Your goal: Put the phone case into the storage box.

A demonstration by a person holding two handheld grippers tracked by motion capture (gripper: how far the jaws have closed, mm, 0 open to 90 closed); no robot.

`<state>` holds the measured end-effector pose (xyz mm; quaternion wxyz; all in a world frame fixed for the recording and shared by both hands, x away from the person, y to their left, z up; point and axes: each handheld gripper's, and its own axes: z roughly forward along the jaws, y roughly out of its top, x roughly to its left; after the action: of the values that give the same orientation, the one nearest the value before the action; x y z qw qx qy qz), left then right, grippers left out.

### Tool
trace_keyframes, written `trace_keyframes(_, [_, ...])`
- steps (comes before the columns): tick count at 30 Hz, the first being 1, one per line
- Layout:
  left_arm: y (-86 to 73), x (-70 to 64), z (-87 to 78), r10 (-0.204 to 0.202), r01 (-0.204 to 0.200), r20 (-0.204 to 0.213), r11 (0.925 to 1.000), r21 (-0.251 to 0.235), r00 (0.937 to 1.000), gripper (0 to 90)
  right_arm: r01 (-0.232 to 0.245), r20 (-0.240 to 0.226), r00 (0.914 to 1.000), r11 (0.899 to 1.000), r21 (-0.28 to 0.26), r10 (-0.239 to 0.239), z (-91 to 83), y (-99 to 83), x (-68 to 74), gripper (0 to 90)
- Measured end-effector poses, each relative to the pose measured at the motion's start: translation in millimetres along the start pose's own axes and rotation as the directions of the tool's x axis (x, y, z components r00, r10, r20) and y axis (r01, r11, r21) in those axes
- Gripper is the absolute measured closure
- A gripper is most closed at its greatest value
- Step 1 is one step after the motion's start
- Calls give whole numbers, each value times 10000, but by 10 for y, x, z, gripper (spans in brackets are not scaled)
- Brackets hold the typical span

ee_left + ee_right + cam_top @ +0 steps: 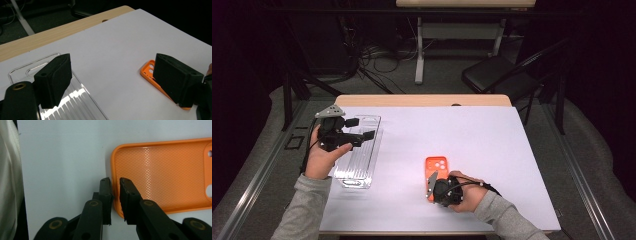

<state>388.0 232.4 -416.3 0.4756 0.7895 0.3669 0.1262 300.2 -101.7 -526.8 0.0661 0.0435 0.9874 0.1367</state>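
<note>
The right gripper (115,182) pinches the short end wall of the orange phone case (162,172), which lies open side up on the white table (472,145). The left gripper (360,128), jaws wide apart and holding nothing, hangs over a clear phone case (362,160).

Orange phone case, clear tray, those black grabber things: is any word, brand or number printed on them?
None can be read. The orange phone case shows a dotted texture and holes, the clear tray plain ribs, and the left gripper and right gripper bare black jaws.
</note>
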Motion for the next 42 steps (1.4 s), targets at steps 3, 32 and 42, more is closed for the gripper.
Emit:
trace_keyframes(3, [-1,-1,5,13,-13,-13,10000,2,10000,157,-18,-42,10000,10000,16,18,6,-2,2,810])
trace_keyframes(32, [-11,15,25,-31,31,26,10000,72,10000,157,618,-90,9980,9981,17,-618,18,-27,-13,881])
trace_keyframes(42, [-12,26,18,-33,33,27,10000,71,10000,157,754,-187,9970,9971,-32,-754,16,-33,-21,885])
